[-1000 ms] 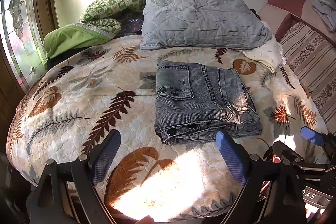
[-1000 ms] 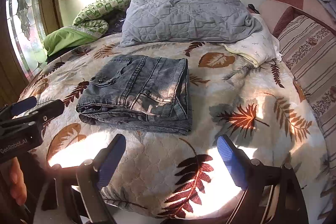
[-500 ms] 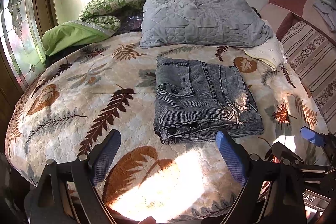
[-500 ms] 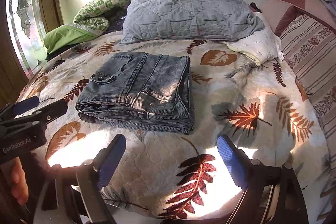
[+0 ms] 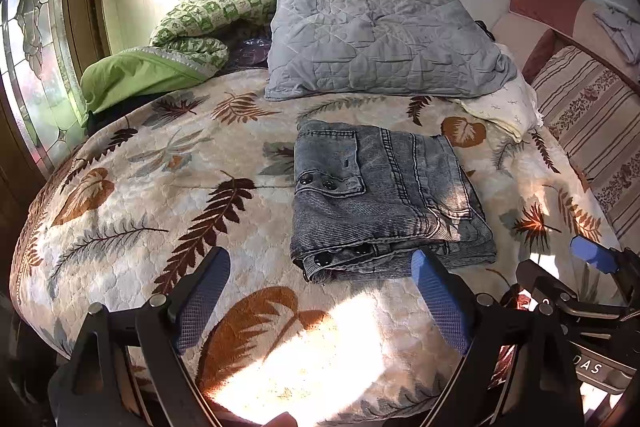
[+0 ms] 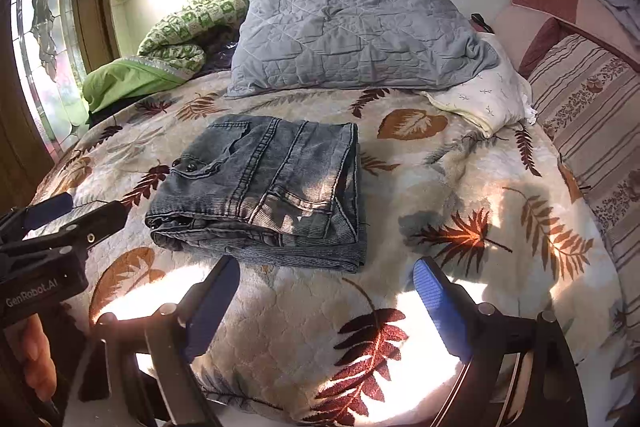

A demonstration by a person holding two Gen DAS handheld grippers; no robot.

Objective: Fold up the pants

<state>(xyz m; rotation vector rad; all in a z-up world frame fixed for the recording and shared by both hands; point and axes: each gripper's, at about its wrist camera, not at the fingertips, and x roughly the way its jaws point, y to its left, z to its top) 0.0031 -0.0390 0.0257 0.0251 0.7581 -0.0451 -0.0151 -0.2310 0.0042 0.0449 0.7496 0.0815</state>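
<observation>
Hovering at the near edge of the bed [image 5: 120, 211], both grippers stand wide apart and empty. The pants [image 5: 384, 199] lie ahead as a compact folded bundle on the leaf-print quilt, stacked edges facing us, touching neither claw. The left gripper [image 5: 320, 303] has the bundle ahead and slightly right; the right gripper [image 6: 326, 301] sees it ahead-left. The left looks nearer, though both are close.

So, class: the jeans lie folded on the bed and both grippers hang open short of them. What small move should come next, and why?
Probably none on the cloth: draw both grippers back. The jeans already lie as a compact, squared stack on the leaf-print quilt, with no leg trailing out. The left gripper and right gripper stand open and empty, clear of the near edge, so the fold looks finished.
</observation>
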